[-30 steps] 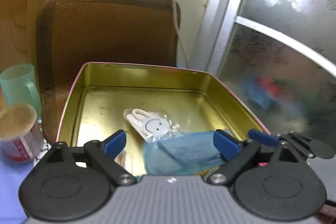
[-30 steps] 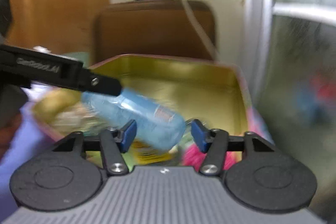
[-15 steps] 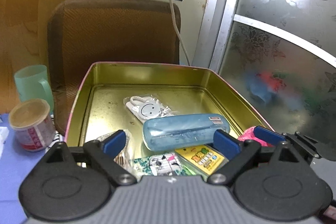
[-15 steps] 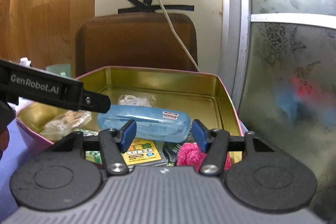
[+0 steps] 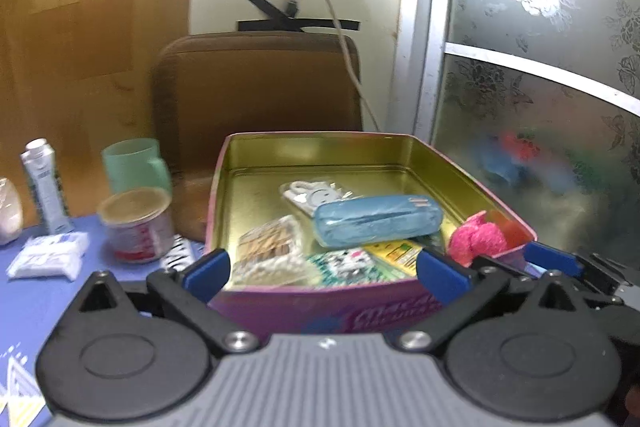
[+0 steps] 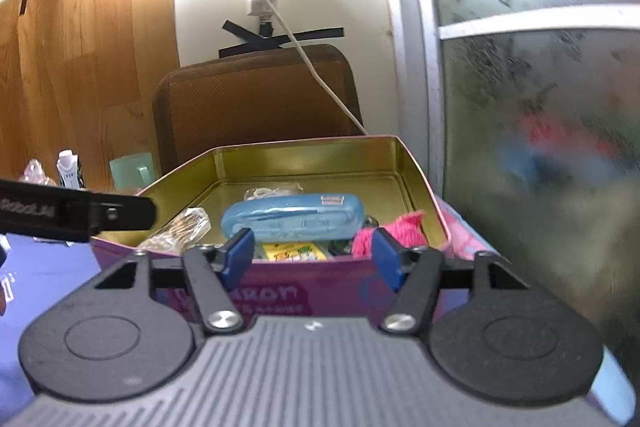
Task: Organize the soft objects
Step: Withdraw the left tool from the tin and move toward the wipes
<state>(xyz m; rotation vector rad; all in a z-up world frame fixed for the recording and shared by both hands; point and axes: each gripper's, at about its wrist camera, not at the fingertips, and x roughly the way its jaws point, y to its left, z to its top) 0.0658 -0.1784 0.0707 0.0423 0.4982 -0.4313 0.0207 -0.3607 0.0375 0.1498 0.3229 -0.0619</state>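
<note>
**Soft items gathered in a pink tin, both claws spread and empty**

A pink tin (image 5: pixel 320 301) with a gold interior is seen on a blue-covered desk (image 5: pixel 36 291), in front of a brown chair back (image 5: pixel 256 87). Inside it, a blue pouch (image 5: pixel 378 221) is laid across the middle, resting on flat printed packets (image 5: pixel 396 253). A pink fluffy item (image 5: pixel 476 241) is tucked into the near right corner, and a clear crinkly bag (image 5: pixel 270 247) is placed at the near left.

The left claw (image 5: pixel 322 269) is held just outside the tin's near wall; its jaws have just been opening and are spread wide, with nothing between them. The right claw (image 6: pixel 310 253) is likewise held before the tin; its jaws have also just been opening, and nothing is pinched.

The pouch is judged to be light, squashy and slick-skinned; a grip across its narrow middle is favoured, since an end grip would likely let it droop or slip. The fluffy item is expected to compress easily and could be pinched anywhere.
</note>
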